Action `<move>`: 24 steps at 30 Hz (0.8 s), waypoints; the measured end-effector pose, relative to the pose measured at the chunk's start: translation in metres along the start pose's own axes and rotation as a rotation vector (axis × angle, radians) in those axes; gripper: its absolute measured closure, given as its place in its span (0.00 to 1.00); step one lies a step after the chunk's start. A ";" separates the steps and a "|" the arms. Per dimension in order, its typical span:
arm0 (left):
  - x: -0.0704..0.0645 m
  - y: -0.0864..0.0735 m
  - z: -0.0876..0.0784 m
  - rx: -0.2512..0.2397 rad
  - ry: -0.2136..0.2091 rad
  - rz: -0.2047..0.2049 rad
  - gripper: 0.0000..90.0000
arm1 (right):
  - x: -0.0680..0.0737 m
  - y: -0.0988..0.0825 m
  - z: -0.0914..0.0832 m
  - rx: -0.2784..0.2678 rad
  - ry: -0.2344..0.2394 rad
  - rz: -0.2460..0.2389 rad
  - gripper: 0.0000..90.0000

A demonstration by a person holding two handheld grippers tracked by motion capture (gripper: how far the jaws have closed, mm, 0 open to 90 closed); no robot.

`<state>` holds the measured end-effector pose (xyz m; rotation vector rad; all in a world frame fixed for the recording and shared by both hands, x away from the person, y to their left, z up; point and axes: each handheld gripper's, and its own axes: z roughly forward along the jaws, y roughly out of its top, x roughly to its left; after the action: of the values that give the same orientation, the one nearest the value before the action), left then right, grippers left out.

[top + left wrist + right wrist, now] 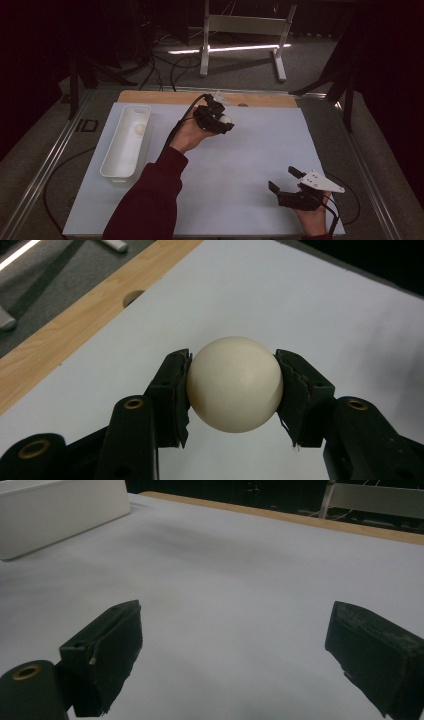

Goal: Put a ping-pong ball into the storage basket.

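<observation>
I see a white mat [250, 150] covering a wooden table [165, 97] from above. My left gripper [224, 121] is held over the far middle of the mat, and its jaws are clamped on a cream ball [226, 119]. In the left gripper view the ball [234, 384] sits squarely between the two black pads [176, 390], one pressing on each side, with the mat showing underneath and the wooden edge running off to the upper left. The ball looks clear of the mat, not resting on it.

A long white tray [125, 142] lies along the left side of the mat, well apart from the held ball. A second pale ball [139, 128] lies inside the tray near its far end.

My right gripper [286, 181] is near the front right corner of the mat. Its jaws stand wide apart with nothing between them; in the right gripper view I see bare mat between the pads [117, 650] and the tray [65, 515] in the upper left corner.
</observation>
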<state>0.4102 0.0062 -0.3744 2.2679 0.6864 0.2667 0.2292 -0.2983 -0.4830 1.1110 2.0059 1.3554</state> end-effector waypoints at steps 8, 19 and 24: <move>0.000 -0.002 -0.008 -0.015 -0.024 0.026 0.57 | 0.000 0.000 0.000 0.001 0.001 -0.001 0.09; 0.002 -0.006 -0.022 -0.035 -0.030 0.037 0.57 | 0.001 -0.001 0.001 0.004 0.004 -0.002 0.09; 0.004 -0.009 -0.028 -0.045 -0.024 0.036 0.57 | 0.001 -0.001 0.001 0.004 0.003 -0.001 0.09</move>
<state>0.3998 0.0304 -0.3607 2.2386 0.6216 0.2686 0.2295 -0.2968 -0.4841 1.1108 2.0116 1.3539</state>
